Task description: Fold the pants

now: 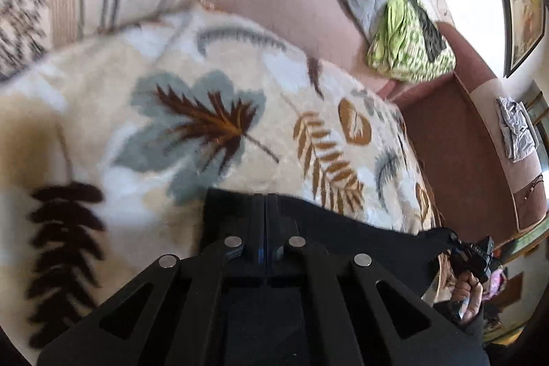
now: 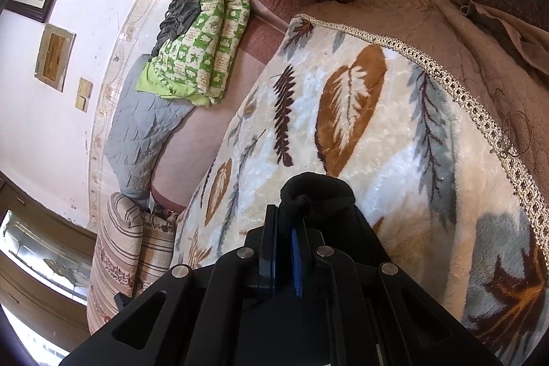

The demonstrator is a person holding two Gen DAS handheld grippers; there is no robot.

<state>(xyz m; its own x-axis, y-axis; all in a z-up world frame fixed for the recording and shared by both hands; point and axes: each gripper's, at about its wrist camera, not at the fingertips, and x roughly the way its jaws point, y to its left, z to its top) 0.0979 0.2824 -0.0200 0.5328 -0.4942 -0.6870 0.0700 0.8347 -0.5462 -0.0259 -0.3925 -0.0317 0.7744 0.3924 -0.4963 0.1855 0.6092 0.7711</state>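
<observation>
Right now I am holding the black pants (image 1: pixel 343 222) stretched between both tools over the leaf-patterned blanket (image 1: pixel 192 112) on the sofa, so I am judging this as a fold in progress, with one edge lifted and about to be carried across.

My left gripper (image 1: pixel 267 222) is sitting fully closed, its jaws pressed together; black cloth is lying right at its tips and running off to the right, though I cannot tell for certain that the cloth is pinched. My right gripper (image 2: pixel 290 228) is nearly closed and is clamping a bunched fold of the pants with a knotted cord end poking out.

In the left wrist view the cloth is running as a dark band from the left tool rightwards to the other tool, held in a hand (image 1: pixel 466 294) at the near right, so its long axis is lying left to right along the near edge of the blanket.

Next, I am thinking both tools need to travel together and lay the edge down flat without letting it sag.
</observation>
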